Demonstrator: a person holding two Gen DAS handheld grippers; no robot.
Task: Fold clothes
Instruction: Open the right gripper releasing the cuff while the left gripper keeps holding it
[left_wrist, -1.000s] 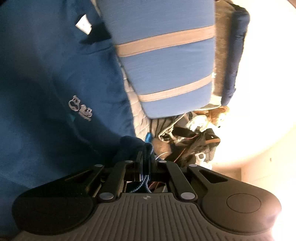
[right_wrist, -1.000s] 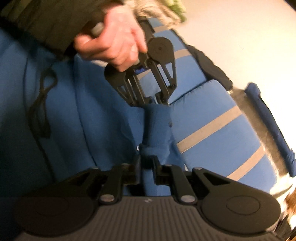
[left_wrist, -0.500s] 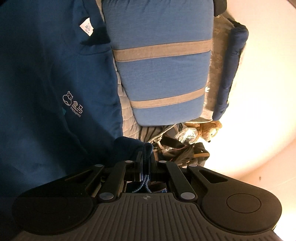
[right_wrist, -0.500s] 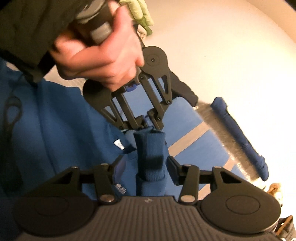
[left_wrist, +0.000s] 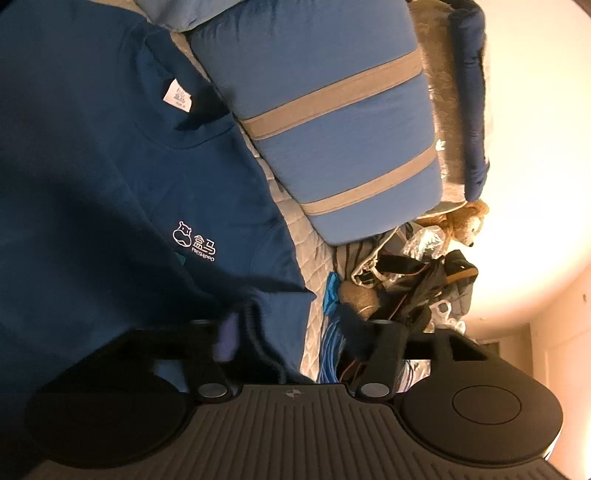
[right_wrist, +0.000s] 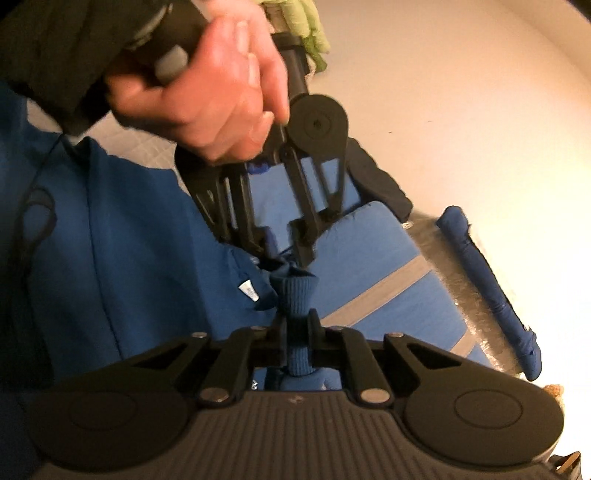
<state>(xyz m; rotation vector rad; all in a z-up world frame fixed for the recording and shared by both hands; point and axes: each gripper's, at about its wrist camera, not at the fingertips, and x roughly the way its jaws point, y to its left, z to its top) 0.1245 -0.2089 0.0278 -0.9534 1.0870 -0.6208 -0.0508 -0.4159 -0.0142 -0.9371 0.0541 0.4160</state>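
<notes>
A dark blue sweatshirt (left_wrist: 110, 184) with a white logo and neck tag lies spread on the bed. My left gripper (left_wrist: 295, 339) is open, its fingers wide apart. A fold of sleeve lies loose by its left finger (left_wrist: 225, 339). In the right wrist view my right gripper (right_wrist: 298, 328) is shut on the ribbed sleeve cuff (right_wrist: 295, 291), which stands up between its fingers. Just beyond the cuff, a hand (right_wrist: 207, 96) holds the left gripper (right_wrist: 286, 251), its fingers apart above the fabric.
A blue pillow with grey stripes (left_wrist: 332, 129) lies beside the sweatshirt on the quilted bed cover (left_wrist: 314, 240). Beyond it are a rolled navy cloth (left_wrist: 472, 92), a plush bear (left_wrist: 469, 221) and a heap of bags and straps (left_wrist: 424, 280).
My left gripper, shut on the sleeve before, has opened and let go. My right gripper, open half a second ago, has shut on the cuff.
</notes>
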